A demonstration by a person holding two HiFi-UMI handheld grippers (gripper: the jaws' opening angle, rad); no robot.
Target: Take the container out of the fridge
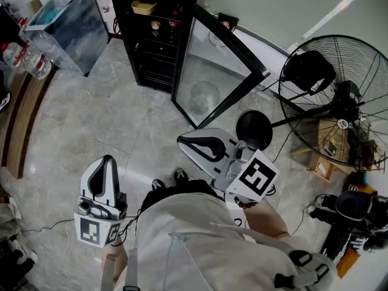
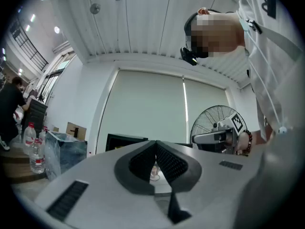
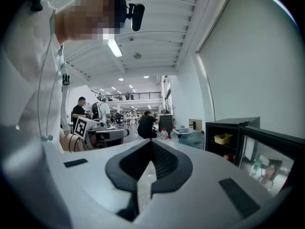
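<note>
A small black fridge (image 1: 154,35) stands on the floor ahead with its glass door (image 1: 215,71) swung open to the right. A shallow yellow container (image 1: 143,6) sits on its top shelf, also seen in the right gripper view (image 3: 222,138). Several small items stand on the shelves below it. Both grippers are held low near the person's body, well short of the fridge. My left gripper (image 1: 108,160) is shut and empty, its tips meeting (image 2: 156,143). My right gripper (image 1: 182,139) is also shut with nothing in it (image 3: 151,142), pointing leftward across the floor.
A large floor fan (image 1: 330,96) stands to the right of the fridge door. A plastic-wrapped box (image 1: 66,23) and water bottles (image 1: 27,56) are at the left. Cables and gear lie at the lower right. People (image 3: 143,125) work in the far background.
</note>
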